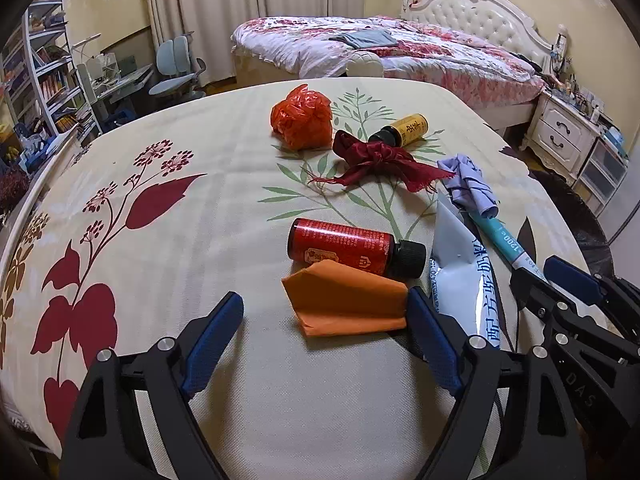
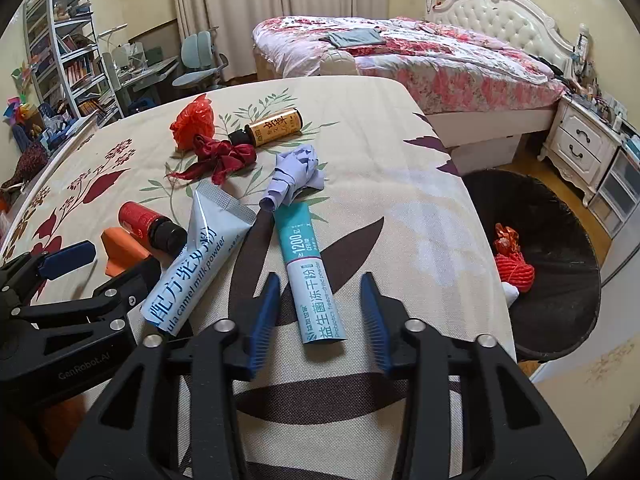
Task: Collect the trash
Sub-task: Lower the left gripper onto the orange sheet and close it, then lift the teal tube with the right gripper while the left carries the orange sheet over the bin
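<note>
Trash lies on a floral tablecloth (image 1: pixel 160 152). My left gripper (image 1: pixel 324 300) is open around an orange folded paper (image 1: pixel 344 304), and its right finger touches the paper's edge. Just beyond lies a red bottle (image 1: pixel 344 246). My right gripper (image 2: pixel 320 280) is open astride a teal powder sachet (image 2: pixel 308 264), its pads clear of it. A pale blue milk powder pouch (image 2: pixel 192 256) lies between the two grippers. Farther back are crumpled lilac paper (image 2: pixel 296 176), a dark red ribbon (image 2: pixel 224 158), a yellow bottle (image 2: pixel 272 126) and a crumpled red plastic bag (image 2: pixel 192 122).
A black trash bin (image 2: pixel 560 216) stands on the floor off the table's right edge, with red trash (image 2: pixel 514 264) inside. Behind the table are a bed (image 2: pixel 400 52), a nightstand (image 2: pixel 580 140), a desk chair (image 2: pixel 196 64) and a bookshelf (image 2: pixel 60 60).
</note>
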Demonstrator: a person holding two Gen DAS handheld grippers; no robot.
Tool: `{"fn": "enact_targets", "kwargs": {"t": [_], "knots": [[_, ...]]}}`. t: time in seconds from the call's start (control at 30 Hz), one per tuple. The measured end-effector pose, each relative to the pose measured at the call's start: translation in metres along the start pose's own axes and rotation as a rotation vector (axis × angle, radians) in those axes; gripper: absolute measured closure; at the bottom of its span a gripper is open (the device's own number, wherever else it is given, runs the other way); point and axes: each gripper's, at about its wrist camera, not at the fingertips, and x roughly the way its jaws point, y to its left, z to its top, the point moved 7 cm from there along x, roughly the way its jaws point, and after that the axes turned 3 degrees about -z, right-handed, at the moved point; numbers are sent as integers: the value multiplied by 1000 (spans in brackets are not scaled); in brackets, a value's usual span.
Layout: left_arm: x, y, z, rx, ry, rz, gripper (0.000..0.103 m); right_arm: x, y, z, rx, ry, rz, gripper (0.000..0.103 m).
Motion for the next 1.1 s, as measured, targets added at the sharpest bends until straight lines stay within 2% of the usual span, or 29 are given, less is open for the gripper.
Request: {"fn": "enact_targets", "kwargs": {"t": [0.03, 0.17, 0.3, 0.47, 0.53, 0.77, 1.1], "knots": [[1, -1, -1, 5, 6, -5, 31, 0, 0, 0, 0, -1, 0, 57], [1, -2, -1, 11, 8, -20, 35, 0, 1, 1, -2, -4, 0, 56], [0, -3, 0, 23, 1, -29, 44, -1, 3, 5, -7, -11, 1, 56], [-1, -2, -1, 24, -5, -43, 45, 1, 8, 5, -20, -4, 6, 56], [-2, -2, -1, 19, -9, -49, 45, 3, 9, 4, -24, 2, 9, 58], [-7, 1, -1, 7, -30, -54, 45, 2, 11, 4, -41, 1, 10, 83], [-18, 11, 0, -15, -59, -43, 45, -5, 12, 3, -27, -10, 34, 88]]}}
